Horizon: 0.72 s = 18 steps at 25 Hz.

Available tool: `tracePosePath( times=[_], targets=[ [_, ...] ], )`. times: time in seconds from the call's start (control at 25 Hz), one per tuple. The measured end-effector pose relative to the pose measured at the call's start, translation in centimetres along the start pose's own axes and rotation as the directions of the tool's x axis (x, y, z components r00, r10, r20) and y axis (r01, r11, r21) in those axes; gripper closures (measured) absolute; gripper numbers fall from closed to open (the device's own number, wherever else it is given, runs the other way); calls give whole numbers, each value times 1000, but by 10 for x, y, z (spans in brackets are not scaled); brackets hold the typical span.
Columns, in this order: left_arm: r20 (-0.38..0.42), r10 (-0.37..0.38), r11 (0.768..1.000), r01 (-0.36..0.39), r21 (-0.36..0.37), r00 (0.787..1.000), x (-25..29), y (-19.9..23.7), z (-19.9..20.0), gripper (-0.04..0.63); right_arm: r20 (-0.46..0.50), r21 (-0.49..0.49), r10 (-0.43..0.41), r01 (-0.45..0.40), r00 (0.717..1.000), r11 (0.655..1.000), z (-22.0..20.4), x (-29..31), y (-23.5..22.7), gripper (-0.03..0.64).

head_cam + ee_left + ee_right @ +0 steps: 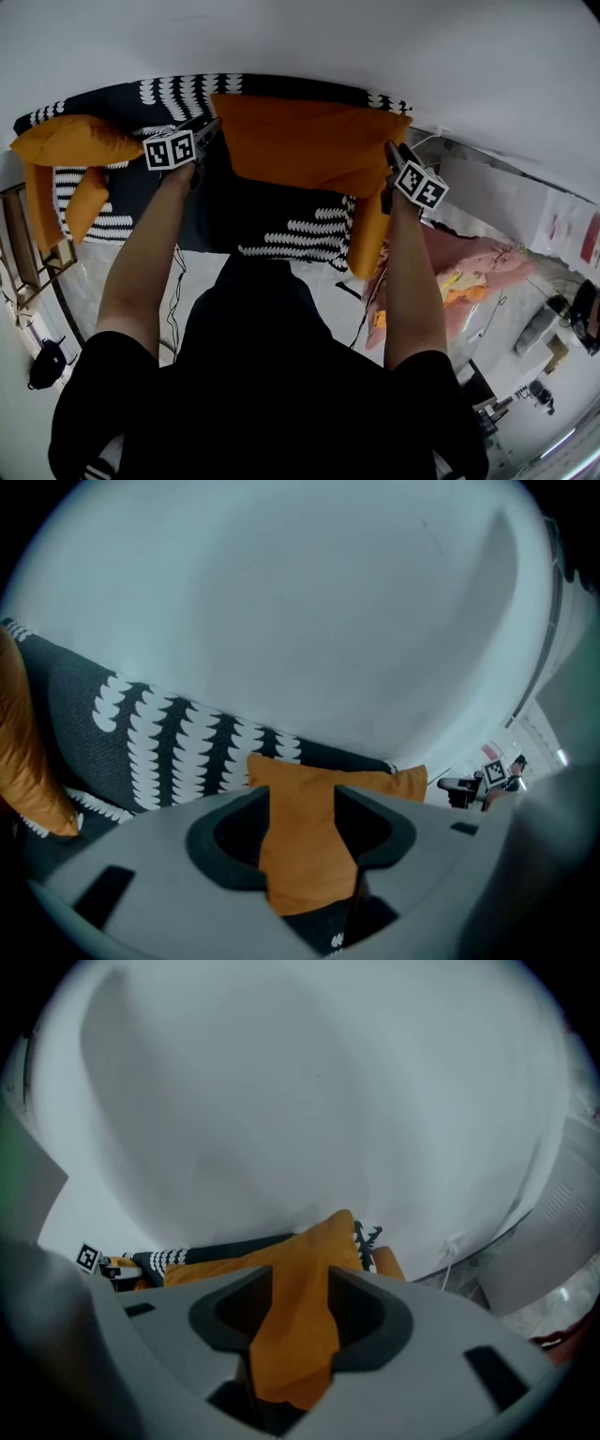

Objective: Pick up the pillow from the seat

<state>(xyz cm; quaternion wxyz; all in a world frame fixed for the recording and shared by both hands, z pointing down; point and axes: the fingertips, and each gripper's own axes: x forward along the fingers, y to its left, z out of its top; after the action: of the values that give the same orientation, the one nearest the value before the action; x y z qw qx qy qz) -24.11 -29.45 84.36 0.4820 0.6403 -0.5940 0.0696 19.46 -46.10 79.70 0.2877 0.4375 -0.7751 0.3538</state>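
Head view: a soft, rectangular orange pillow point(309, 141) stretches between both tools, against the far backrest of a dark fabric chair point(300, 239) printed with white scallops. Left gripper point(208, 131) and right gripper point(390, 157) each pinch a top corner. Only their own views show cloth bunched between smooth grey jaws.

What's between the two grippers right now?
The orange fabric pillow spans from left gripper to right gripper; head view shows it, each gripper view shows fabric between its jaws.

Two grippers point(208, 133) point(388, 159), one chair point(178, 91), one pillow point(309, 141), perhaps two armrest cushions point(75, 141) point(367, 239).
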Motion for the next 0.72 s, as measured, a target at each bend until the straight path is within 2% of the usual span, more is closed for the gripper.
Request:
tracePosePath(
  times=[0.24,0.72],
  targets=[
    [-17,16,1000,-16,-11,1000,22,16,-4,356,13,32,3,-3,1000,999,10,18,-6,402],
    [-27,21,995,-23,-94,999,56,41,-10,319,49,89,-4,0,999,996,21,46,-18,376]
  ],
)
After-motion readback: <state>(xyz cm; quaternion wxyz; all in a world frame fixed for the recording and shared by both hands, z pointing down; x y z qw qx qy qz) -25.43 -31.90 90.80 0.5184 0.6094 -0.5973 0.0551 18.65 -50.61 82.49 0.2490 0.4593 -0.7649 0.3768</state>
